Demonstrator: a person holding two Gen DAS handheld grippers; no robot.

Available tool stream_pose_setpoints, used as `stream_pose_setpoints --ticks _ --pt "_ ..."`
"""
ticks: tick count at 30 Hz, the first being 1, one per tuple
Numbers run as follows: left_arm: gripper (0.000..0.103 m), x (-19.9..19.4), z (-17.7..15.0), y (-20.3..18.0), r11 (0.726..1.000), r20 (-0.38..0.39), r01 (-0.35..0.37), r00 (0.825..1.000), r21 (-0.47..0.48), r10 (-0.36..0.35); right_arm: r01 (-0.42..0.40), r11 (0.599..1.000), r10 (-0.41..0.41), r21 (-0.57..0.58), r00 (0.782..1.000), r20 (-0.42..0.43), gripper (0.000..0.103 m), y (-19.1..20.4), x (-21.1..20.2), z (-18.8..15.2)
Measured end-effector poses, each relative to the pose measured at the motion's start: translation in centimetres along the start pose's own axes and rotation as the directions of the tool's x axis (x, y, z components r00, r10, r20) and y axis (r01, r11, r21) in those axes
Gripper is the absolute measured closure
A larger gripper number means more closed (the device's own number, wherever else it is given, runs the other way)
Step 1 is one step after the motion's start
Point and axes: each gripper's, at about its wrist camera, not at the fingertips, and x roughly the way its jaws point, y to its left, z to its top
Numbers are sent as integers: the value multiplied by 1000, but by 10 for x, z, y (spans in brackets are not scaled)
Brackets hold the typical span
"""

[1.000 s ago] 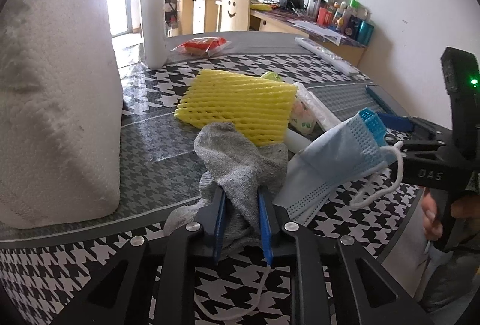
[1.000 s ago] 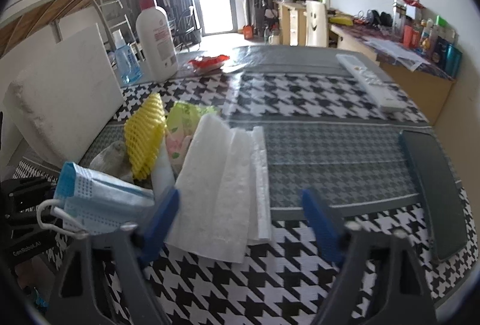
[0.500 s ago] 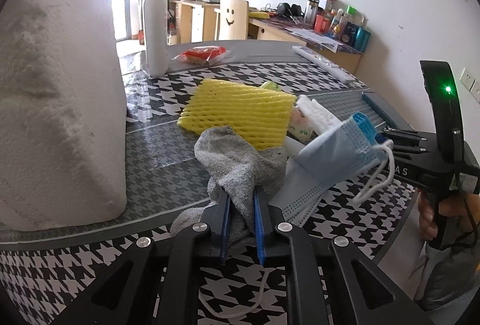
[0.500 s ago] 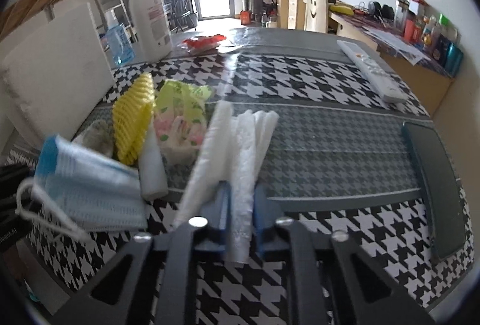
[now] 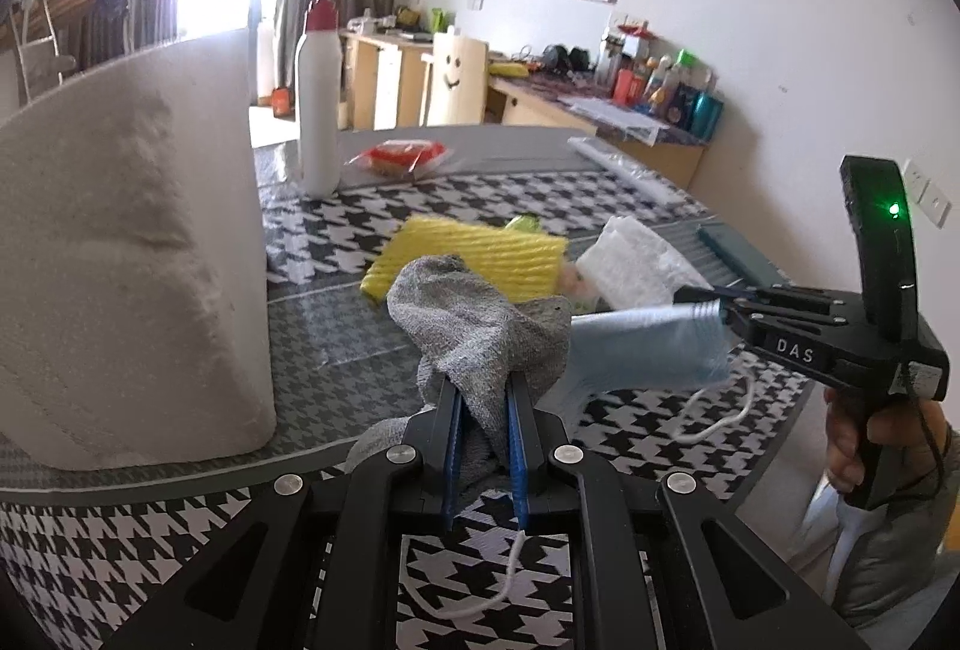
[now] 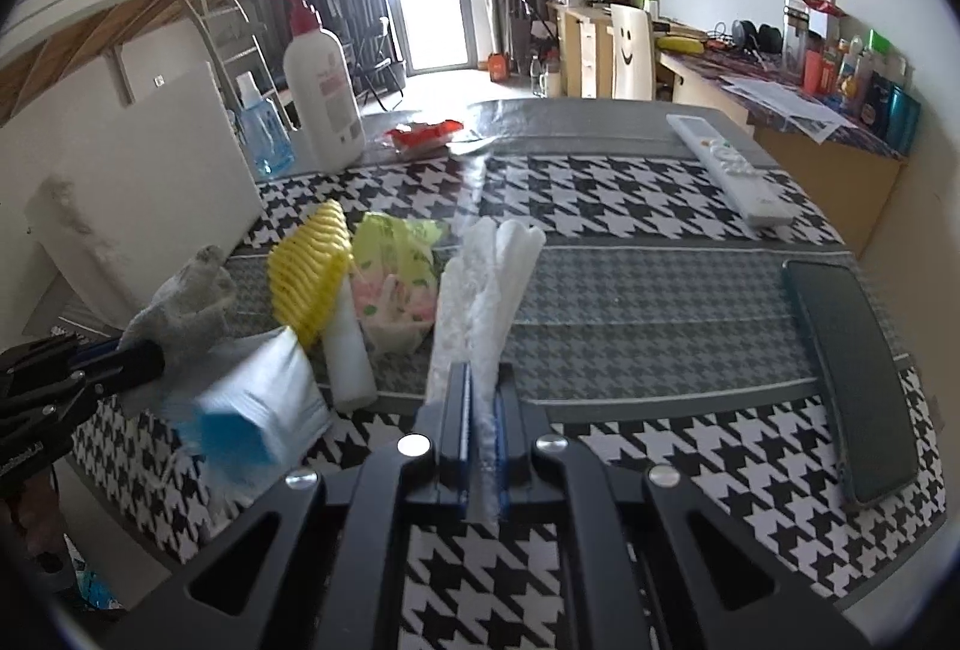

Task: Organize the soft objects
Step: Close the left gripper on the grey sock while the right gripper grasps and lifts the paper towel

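Note:
My left gripper is shut on a grey sock, which bunches up above the fingers and hangs clear of the houndstooth table. A folded white paper towel stands up from the jaws of my right gripper, which is shut on it. A blue face mask shows blurred between the two grippers, its ear loop trailing on the table. Behind lie a yellow foam net, a floral tissue pack and a white tube. The left gripper appears at the right wrist view's left edge.
A big paper towel roll stands at the left. A lotion bottle, a blue bottle and a red packet are at the back. A remote and a dark flat case lie on the right.
The right gripper closed on the white paper towel and raised its edge. The left gripper lifted the sock higher. The mask shifted and now looks blurred.

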Motion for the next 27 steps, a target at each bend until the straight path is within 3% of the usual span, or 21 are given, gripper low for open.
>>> stream_pose_setpoints --ticks 3,6,12,16,20,27 --pt "89 5 0 0 1000 -26 -23 999 -4 23 -1 1000 1 8 1000 11 94 -1 -5 -1" --pt "89 2 -2 -1 1000 -20 -8 1000 -9 8 -1 1000 0 17 1000 24 94 -3 -10 -2" --pt "88 -2 -1 -3 999 -8 -49 999 -4 49 -3 1000 2 25 999 44 94 -6 -17 -2" --pt "77 0 -3 -3 998 -14 -60 998 0 60 -11 1000 9 27 999 45 94 -5 -18 -3" --pt "77 -3 -2 -2 998 0 -65 998 0 65 -16 999 15 27 999 49 94 -5 -20 -4" --pt "97 2 -5 -1 998 -22 -65 998 13 65 -21 999 19 27 998 58 94 -4 -24 -4"
